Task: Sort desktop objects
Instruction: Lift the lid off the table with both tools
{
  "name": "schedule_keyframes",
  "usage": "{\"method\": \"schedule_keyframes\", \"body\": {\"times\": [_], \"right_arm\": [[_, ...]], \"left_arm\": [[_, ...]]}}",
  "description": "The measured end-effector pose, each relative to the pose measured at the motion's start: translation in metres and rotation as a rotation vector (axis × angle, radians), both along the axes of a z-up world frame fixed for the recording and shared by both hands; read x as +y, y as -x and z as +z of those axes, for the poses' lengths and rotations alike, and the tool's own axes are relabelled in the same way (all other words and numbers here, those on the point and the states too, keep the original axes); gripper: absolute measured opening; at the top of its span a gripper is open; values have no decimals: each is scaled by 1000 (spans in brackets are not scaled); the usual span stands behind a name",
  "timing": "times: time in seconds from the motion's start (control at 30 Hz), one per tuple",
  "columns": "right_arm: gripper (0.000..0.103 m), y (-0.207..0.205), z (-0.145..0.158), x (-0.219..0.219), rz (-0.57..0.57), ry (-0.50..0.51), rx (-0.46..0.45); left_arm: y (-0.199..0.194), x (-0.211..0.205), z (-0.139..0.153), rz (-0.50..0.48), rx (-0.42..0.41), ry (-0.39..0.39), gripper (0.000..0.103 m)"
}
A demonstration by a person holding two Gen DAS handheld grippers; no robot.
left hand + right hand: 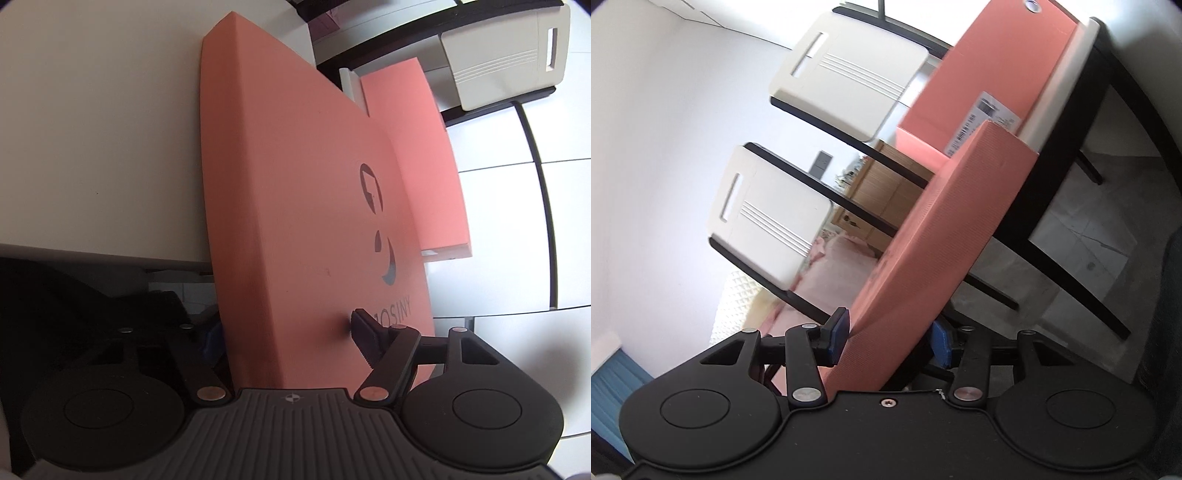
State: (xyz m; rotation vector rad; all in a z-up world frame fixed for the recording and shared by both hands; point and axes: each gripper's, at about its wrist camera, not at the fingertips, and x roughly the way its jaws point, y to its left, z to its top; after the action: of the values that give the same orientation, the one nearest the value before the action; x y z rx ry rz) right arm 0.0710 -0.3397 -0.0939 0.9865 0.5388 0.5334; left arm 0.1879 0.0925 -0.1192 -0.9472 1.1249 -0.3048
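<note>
Left claw (288,343): half open, straddling the near end of the pink box (295,192). Right finger's ribbed black pad (364,334) lying against the printed top face, beside the dark lettering; left finger with blue pad (211,341) under the box edge, contact there not discernible. Firm grip or loose bracket: cannot tell.

Right claw (890,341): closed partway, blue pads on either side of the pink box (934,236), clamping its near end. Left pad (839,334) pressed against the ribbed side face; right pad (942,343) against the opposite face.

Box position, left wrist view: flat and wide, near end projecting past the edge of the white desk (92,129), long axis running away from the camera toward the far side of the desk. Logo face turned up and rightward.

Box position, right wrist view: seen edge-on, tilted, long axis slanting from lower left to upper right.

Second pink box (417,155) lying further along, just beside the first; white barcode label (982,123) on its face in the right wrist view.

White chairs (846,70) beyond the desk.
</note>
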Motion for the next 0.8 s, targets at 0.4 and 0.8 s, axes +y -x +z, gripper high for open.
{"method": "schedule_keyframes", "body": {"times": [0.4,0.8], "right_arm": [[49,-21,40,-5,34,-56,-100],[47,-58,69,6,203,-21,-167]], "left_arm": [[14,-6,59,1,-271,-75,69],[43,3,113,100,-472,-184,70]]}}
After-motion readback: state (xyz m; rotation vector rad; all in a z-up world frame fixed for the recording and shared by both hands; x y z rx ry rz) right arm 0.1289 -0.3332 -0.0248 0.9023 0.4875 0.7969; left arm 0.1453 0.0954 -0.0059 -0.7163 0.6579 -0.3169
